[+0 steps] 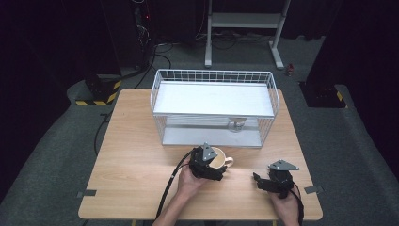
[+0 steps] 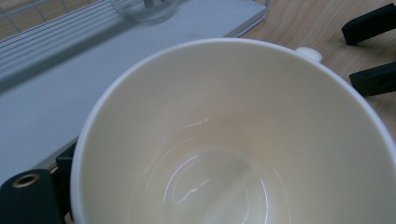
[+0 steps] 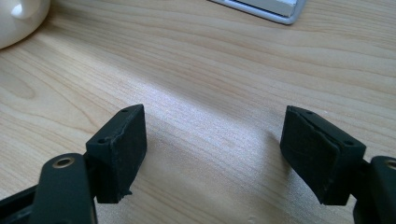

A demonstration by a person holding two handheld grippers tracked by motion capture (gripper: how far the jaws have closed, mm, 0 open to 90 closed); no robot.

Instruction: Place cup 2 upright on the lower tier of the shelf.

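A cream cup [image 1: 218,158] with its handle to the right stands on the wooden table [image 1: 136,155], just in front of the wire basket. My left gripper [image 1: 220,168] is over its near side. In the left gripper view I look down into the cup [image 2: 224,140], which is bare inside; one black finger [image 2: 32,196] lies against its outer wall at lower left, and the other is hidden behind the cup. My right gripper [image 1: 257,179] rests low over the table to the right, its jaws wide apart [image 3: 215,154] over bare wood. The cup's edge [image 3: 18,18] sits at its far left.
A white wire basket [image 1: 211,75] with a pale floor stands at the back of the table, holding a clear glass [image 1: 237,123] near its front right. The right gripper's jaws [image 2: 369,51] point toward the cup. A dark floor with cables and a metal stand lies behind.
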